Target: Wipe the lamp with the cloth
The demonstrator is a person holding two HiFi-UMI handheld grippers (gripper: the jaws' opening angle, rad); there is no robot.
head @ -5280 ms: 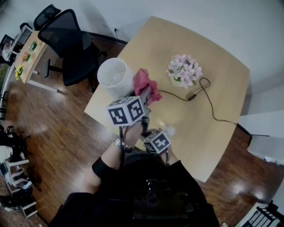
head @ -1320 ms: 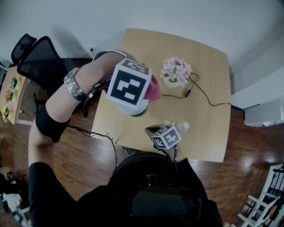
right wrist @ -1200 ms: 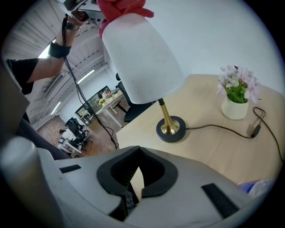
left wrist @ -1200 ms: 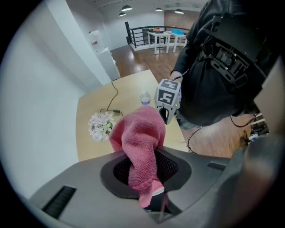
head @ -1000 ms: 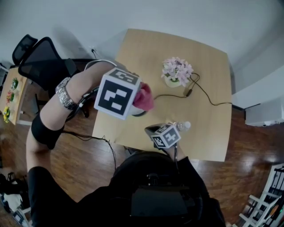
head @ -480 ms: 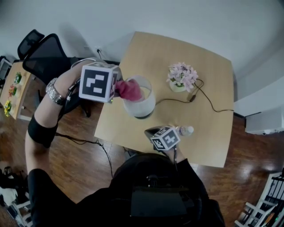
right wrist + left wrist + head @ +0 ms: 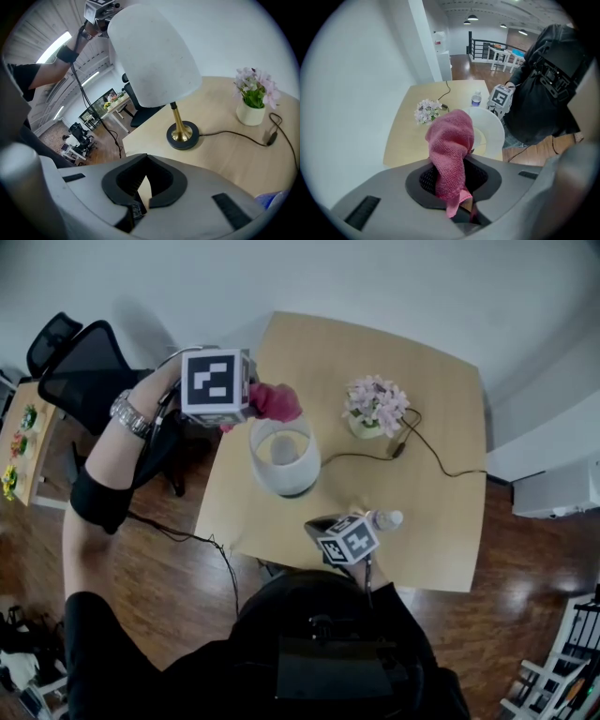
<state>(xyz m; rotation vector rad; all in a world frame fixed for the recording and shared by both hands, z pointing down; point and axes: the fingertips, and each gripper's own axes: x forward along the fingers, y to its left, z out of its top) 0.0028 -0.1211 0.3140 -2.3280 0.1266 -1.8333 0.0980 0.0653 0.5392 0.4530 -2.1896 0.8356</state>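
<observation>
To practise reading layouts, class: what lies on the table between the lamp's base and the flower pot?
Only the black cord on bare tabletop, seen in the right gripper view.

a person in a black top (image 7: 309, 652), the left sleeve (image 7: 94, 502) ending above the elbow, with a silver metal-link watch (image 7: 128, 414) on the left wrist. the left gripper (image 7: 452, 185) and right gripper (image 7: 140, 187) are smooth grey plastic, each with a black ribbed recess round its fingers. each carries a white cube printed with black square markers, the left cube (image 7: 216, 385) and the right cube (image 7: 345, 540). a thin black cable (image 7: 178, 531) trails below the left arm.
</observation>
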